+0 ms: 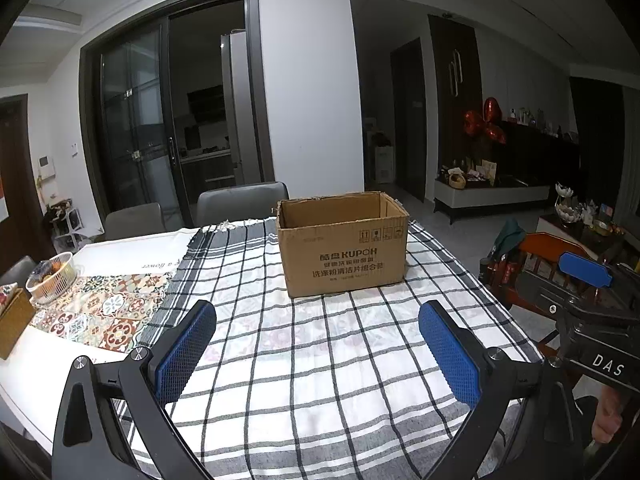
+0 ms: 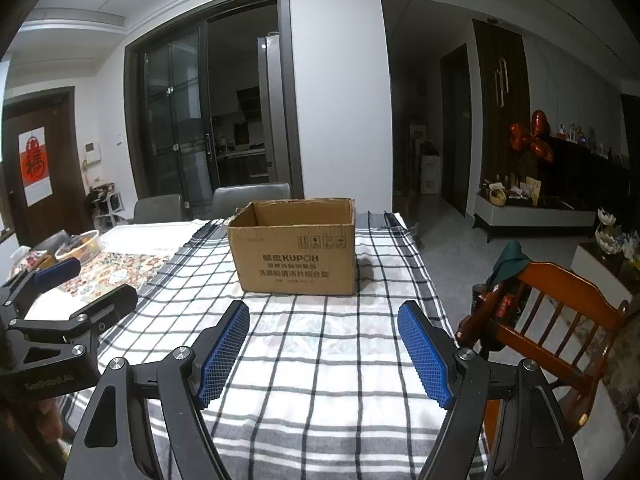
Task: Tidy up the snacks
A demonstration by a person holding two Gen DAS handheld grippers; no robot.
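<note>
An open brown cardboard box (image 1: 343, 246) printed KUPOH stands on the checked tablecloth (image 1: 320, 360) near the table's far end; it also shows in the right wrist view (image 2: 294, 251). Its inside is hidden from here. My left gripper (image 1: 318, 320) is open and empty, low over the cloth, well short of the box. My right gripper (image 2: 324, 318) is open and empty, also short of the box. Each gripper shows at the edge of the other's view: the right one (image 1: 588, 276), the left one (image 2: 80, 284). Red snack packs (image 2: 502, 304) lie on a wooden chair (image 2: 560, 320) to the right of the table.
A white basket of items (image 1: 51, 276) and a brown box (image 1: 12, 320) sit on the table's left part, on a patterned runner (image 1: 108, 312). Two grey chairs (image 1: 240, 200) stand behind the table. The table's right edge is close to the wooden chair.
</note>
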